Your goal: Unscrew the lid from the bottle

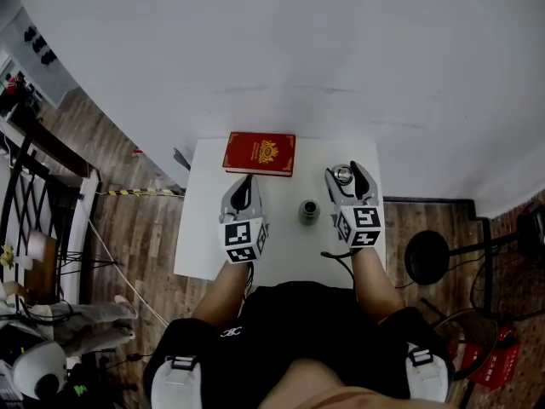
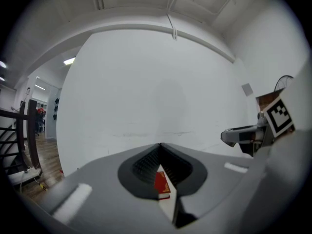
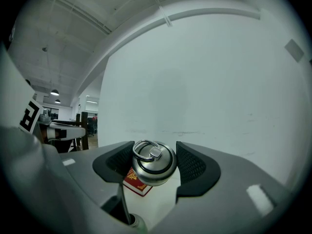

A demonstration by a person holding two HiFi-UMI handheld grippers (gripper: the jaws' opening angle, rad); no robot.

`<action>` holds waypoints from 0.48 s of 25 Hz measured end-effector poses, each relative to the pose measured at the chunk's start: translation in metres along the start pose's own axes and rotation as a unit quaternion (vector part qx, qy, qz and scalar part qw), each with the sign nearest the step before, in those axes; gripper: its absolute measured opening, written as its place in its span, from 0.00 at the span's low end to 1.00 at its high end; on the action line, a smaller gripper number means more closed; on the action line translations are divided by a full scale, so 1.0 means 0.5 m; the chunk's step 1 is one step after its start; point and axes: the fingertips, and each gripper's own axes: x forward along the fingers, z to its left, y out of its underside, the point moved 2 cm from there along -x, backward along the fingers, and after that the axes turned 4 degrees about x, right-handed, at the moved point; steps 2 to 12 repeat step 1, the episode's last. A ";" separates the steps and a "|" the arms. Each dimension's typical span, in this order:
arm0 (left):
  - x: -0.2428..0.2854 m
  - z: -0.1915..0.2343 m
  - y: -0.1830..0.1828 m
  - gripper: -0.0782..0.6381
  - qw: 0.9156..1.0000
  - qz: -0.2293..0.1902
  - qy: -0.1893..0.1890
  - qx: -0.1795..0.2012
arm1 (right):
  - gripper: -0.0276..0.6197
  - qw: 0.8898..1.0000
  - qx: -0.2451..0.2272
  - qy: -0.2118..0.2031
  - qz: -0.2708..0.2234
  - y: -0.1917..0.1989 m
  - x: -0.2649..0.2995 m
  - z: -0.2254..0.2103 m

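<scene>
The dark bottle (image 1: 308, 211) stands upright mid-table with its mouth uncovered, between the two grippers and apart from both. Its rim (image 3: 138, 224) peeks in at the bottom of the right gripper view. My right gripper (image 1: 344, 174) is shut on the round steel lid (image 1: 342, 175), held off the bottle to its right. The lid (image 3: 153, 163), with its ring handle, sits between the dark pads (image 3: 192, 165). My left gripper (image 1: 247, 182) is shut on nothing, left of the bottle; its jaws meet at the tip (image 2: 161, 146).
A red book (image 1: 260, 153) lies at the far edge of the small white table (image 1: 204, 228), also seen as the book (image 2: 162, 184) and the book (image 3: 136, 183). A white wall rises behind. Wooden floor, a railing and a stool surround the table.
</scene>
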 end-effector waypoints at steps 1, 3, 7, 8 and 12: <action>0.002 -0.003 0.000 0.18 1.000 0.000 0.002 0.000 | 0.46 1.000 0.001 -0.001 0.000 0.001 0.000 0.000; 0.002 -0.003 0.000 0.18 1.000 0.000 0.002 0.000 | 0.46 1.000 0.001 -0.001 0.000 0.001 0.000 0.000; 0.002 -0.003 0.000 0.18 1.000 0.000 0.002 0.000 | 0.46 1.000 0.001 -0.001 0.000 0.001 0.000 0.000; 0.002 -0.003 0.000 0.18 1.000 0.000 0.002 0.000 | 0.46 1.000 0.001 -0.001 0.000 0.001 0.000 0.000; 0.002 -0.003 0.000 0.18 1.000 0.000 0.002 0.000 | 0.46 1.000 0.001 -0.001 0.000 0.001 0.000 0.000</action>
